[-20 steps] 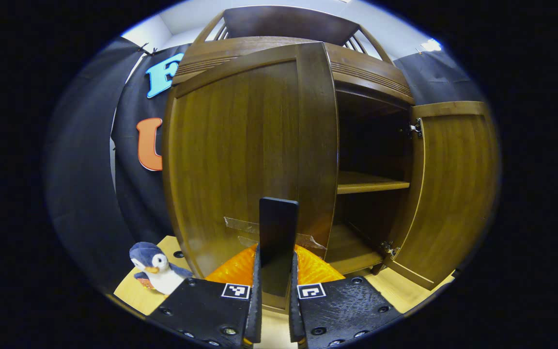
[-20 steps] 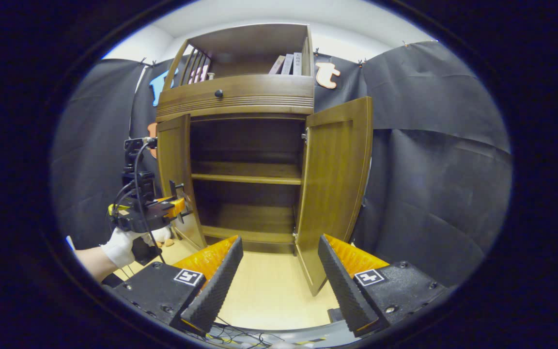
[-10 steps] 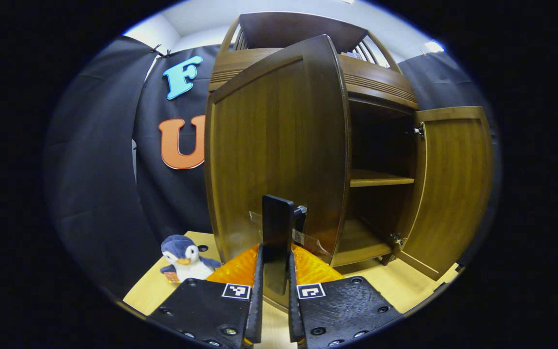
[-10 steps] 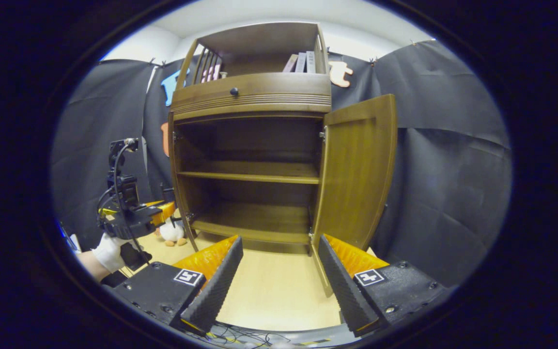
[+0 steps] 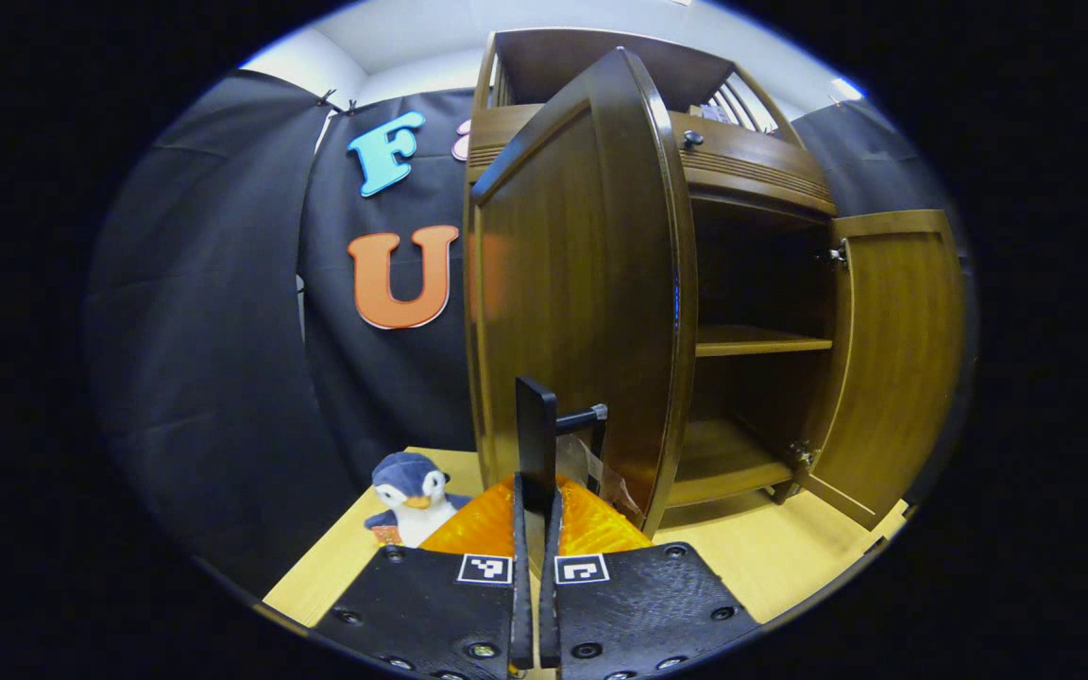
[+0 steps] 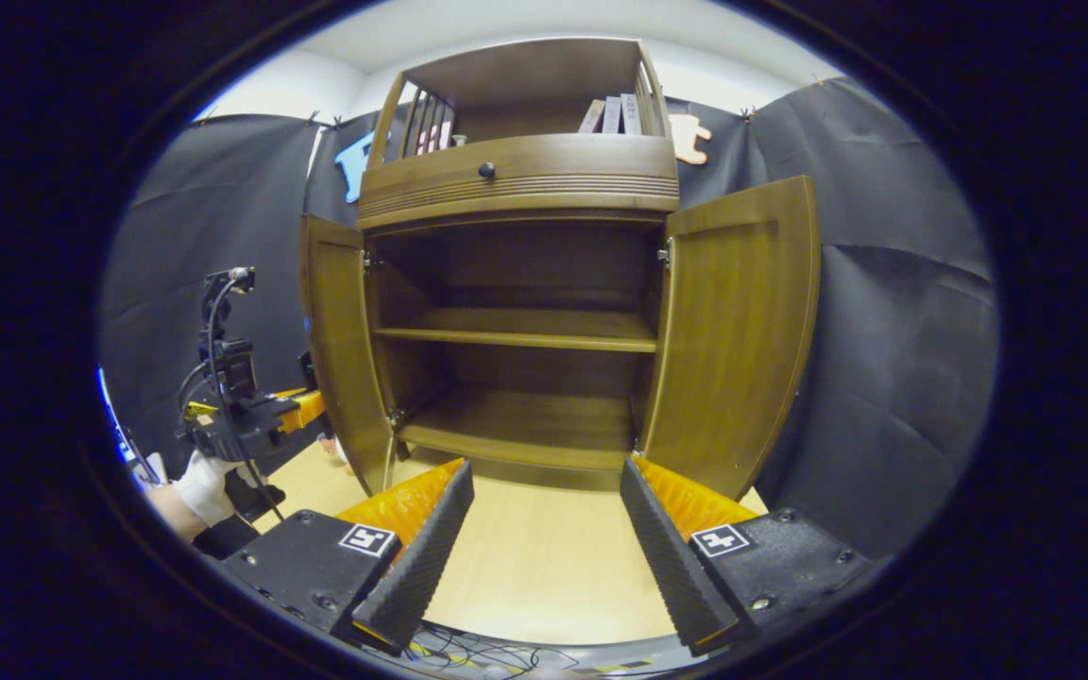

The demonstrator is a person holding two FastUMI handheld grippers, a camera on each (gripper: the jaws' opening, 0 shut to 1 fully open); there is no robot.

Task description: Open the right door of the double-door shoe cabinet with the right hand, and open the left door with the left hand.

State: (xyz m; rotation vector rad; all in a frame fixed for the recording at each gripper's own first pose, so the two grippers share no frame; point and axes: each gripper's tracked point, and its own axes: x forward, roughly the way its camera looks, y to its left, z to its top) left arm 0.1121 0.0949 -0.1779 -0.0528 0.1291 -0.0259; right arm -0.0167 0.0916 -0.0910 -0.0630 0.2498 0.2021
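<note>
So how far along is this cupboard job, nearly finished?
Nearly. The right door stands wide open and the right tool is open and off it, back from the cabinet. The left door is swung out too, showing the bare shelves; the left tool is shut on its handle. What seems left is letting go of that handle.

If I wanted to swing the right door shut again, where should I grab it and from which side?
Probably the right door by its free vertical edge, the one far from the hinges at the cabinet. It stands wide open, so the open right gripper could come from the front and straddle that thin edge.
</note>
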